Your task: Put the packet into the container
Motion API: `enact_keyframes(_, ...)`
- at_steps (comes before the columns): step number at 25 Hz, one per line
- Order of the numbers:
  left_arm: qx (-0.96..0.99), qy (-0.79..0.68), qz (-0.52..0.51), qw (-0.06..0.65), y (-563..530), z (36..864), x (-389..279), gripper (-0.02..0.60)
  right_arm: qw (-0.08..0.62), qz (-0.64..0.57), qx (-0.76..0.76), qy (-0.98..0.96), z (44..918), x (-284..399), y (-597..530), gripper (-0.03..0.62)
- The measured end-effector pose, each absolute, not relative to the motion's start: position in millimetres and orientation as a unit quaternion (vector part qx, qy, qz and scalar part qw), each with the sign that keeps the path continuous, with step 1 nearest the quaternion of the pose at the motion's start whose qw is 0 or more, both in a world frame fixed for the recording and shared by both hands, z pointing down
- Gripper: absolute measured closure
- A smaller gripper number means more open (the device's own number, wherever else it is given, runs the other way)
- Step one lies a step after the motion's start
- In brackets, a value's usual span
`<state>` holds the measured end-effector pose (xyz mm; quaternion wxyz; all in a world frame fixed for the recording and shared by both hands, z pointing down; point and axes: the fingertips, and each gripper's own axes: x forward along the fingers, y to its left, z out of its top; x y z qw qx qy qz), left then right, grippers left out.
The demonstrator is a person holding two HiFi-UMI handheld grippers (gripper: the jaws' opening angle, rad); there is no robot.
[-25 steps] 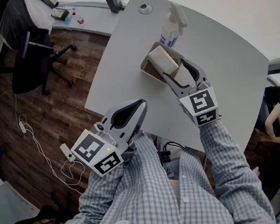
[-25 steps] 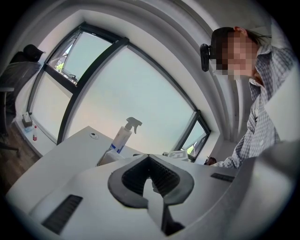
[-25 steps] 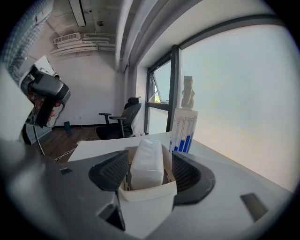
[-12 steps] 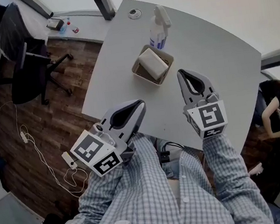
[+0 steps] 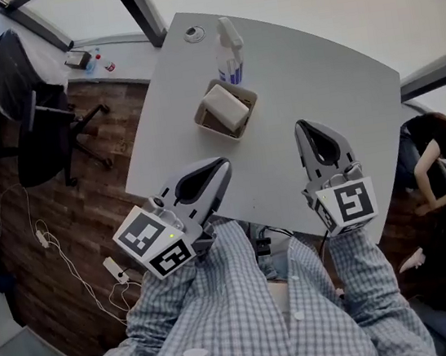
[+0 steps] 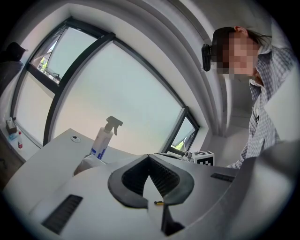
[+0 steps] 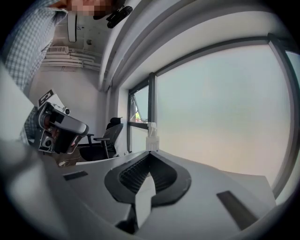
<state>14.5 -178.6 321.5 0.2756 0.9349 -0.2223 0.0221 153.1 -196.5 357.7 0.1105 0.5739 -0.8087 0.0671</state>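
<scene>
Since a second ago, your right gripper (image 5: pixel 304 125) has drawn back from the container (image 5: pixel 203 122) toward your body, and its jaws have come together. They now meet at the tips with nothing between them. Your left gripper (image 5: pixel 223 164) hangs close to your chest, jaws also pressed together and empty.

Ahead of both grippers and somewhat left of the right one, the packet (image 5: pixel 225 107) lies inside the container, tilted, with its upper face showing above the rim. A spray bottle (image 5: pixel 229 49) stands just beyond the container, on the far side from you, on the pale worktop (image 5: pixel 314 61).

The task looks complete. The packet appears to be a pale, soft-sided block, probably light and slightly squashy, with a smooth wrapper that could slip. Should you need to seat it lower, it would likely be best taken across its narrower sides near the raised end, with a gentle squeeze so that it does not crumple.
</scene>
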Motion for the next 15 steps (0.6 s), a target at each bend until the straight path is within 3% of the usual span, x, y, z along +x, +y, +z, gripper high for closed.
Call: enact_keyframes(15,0.946,-0.196,0.018,0.258,-179,306,36,0.575,0.088,0.075,0.63,-0.768,335,205,-139,0.582)
